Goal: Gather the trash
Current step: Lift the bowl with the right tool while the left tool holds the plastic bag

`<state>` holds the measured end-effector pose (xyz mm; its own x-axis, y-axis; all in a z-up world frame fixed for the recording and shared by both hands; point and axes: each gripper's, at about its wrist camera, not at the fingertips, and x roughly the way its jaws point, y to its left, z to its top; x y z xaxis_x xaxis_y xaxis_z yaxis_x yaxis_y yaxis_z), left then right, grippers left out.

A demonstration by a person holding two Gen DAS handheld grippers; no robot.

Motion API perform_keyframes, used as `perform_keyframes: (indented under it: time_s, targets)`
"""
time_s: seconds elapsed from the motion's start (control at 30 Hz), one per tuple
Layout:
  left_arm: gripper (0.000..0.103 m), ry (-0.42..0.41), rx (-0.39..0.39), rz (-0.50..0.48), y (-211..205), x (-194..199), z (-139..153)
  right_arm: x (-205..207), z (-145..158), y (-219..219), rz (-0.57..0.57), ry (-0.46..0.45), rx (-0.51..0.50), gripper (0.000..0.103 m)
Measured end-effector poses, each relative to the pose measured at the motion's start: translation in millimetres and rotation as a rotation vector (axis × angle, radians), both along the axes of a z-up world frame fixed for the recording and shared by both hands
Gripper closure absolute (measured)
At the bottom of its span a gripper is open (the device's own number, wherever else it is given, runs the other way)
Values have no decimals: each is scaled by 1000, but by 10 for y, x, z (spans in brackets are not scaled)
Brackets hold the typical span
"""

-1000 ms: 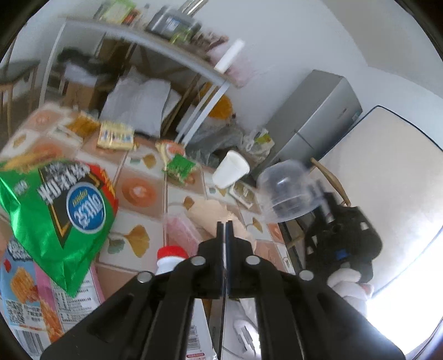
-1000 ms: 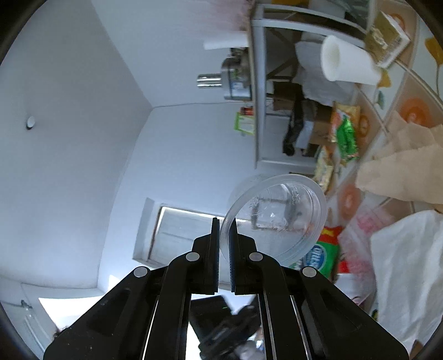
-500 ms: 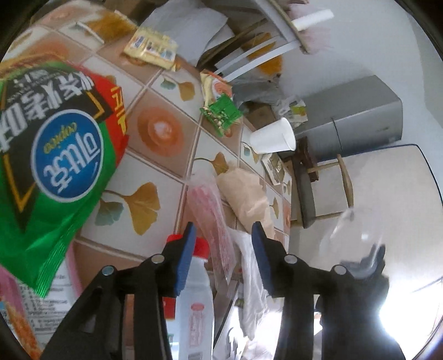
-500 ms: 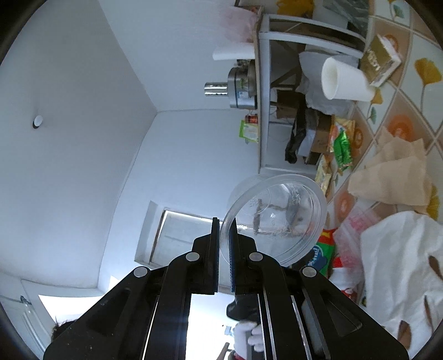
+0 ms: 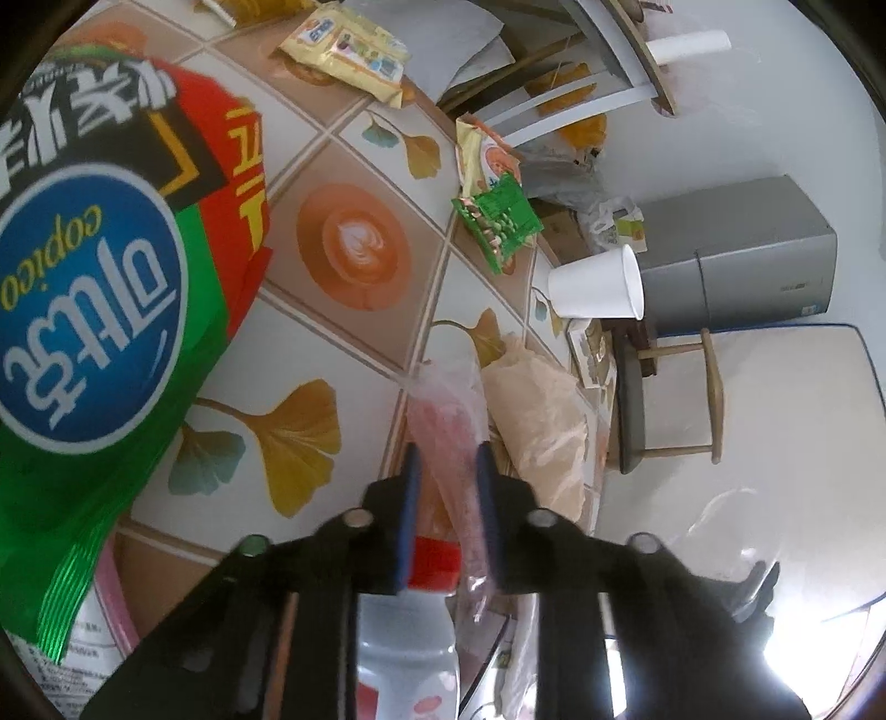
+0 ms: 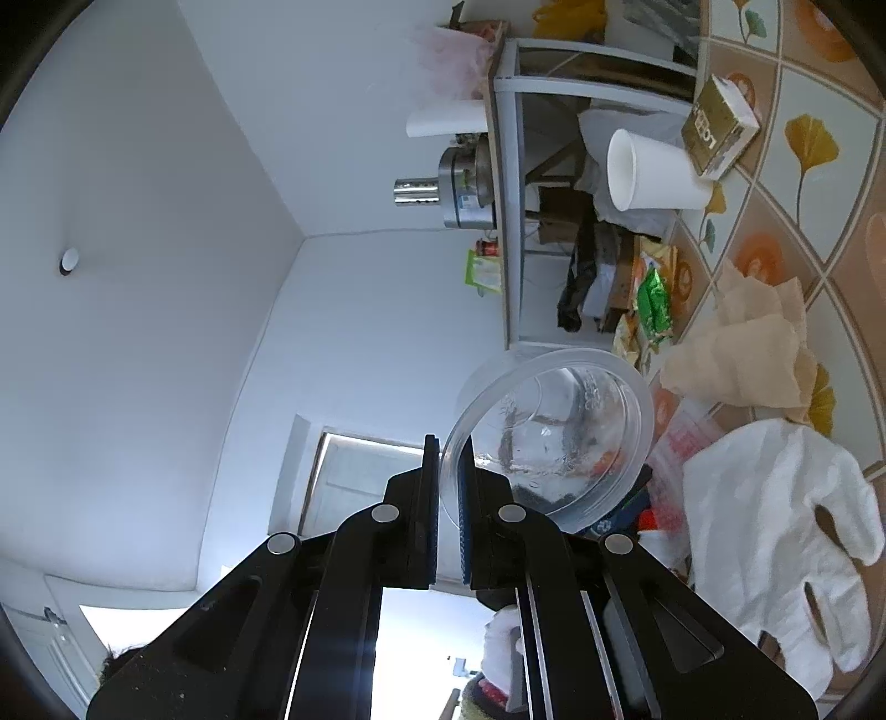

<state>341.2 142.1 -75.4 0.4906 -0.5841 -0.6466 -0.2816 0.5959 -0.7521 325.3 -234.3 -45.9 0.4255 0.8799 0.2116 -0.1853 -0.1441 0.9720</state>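
Observation:
My left gripper (image 5: 446, 471) points down at the tiled table (image 5: 354, 249). Its jaws are closing around a crumpled pink-tinted clear wrapper (image 5: 443, 421). The wrapper lies between the pads, and a sliver of gap shows at the left pad. Just under the fingers stands a white bottle with a red cap (image 5: 434, 556). My right gripper (image 6: 448, 451) is shut on the rim of a clear plastic bowl (image 6: 554, 432), held up in the air beside the table. A white paper cup (image 5: 598, 288) (image 6: 653, 171) lies on its side farther off.
A big green chip bag (image 5: 99, 332) fills the left. A green snack packet (image 5: 498, 221), yellow packets (image 5: 349, 50), a tan paper bag (image 5: 537, 421) (image 6: 742, 349), a white plastic bag (image 6: 775, 526) and a gold box (image 6: 720, 122) litter the table. A chair (image 5: 664, 399) and a shelf rack (image 6: 509, 194) stand beyond.
My left gripper dropped toward the table and rolled. It went from shut to wide open and has since narrowed around the pink wrapper. The right gripper keeps the bowl and drifted slightly.

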Motion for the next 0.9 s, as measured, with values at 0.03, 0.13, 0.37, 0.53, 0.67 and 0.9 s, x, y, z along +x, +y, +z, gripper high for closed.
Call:
perform_keyframes:
  time_s: [0.03, 0.13, 0.37, 0.53, 0.67, 0.9]
  targets:
    - [93, -4, -7, 5, 10, -2, -17, -4, -5, -7, -2, 3, 0, 98]
    - [100, -21, -19, 12, 25, -21, -27, -12, -22, -27, -6, 8, -1, 98]
    - [103, -167, -8, 28, -20, -119, 252, -24, -31, -38, -9, 17, -7, 98]
    - [103, -288, 2, 28, -53, -252, 561, -26, -1, -42, -9, 14, -12, 98]
    - [103, -416, 34, 24, -83, -460, 912, -46, 58, -53, -8, 4, -22, 98]
    - [103, -557, 114, 21, -194, -828, 1379, -87, 193, -49, 0, -17, -46, 98]
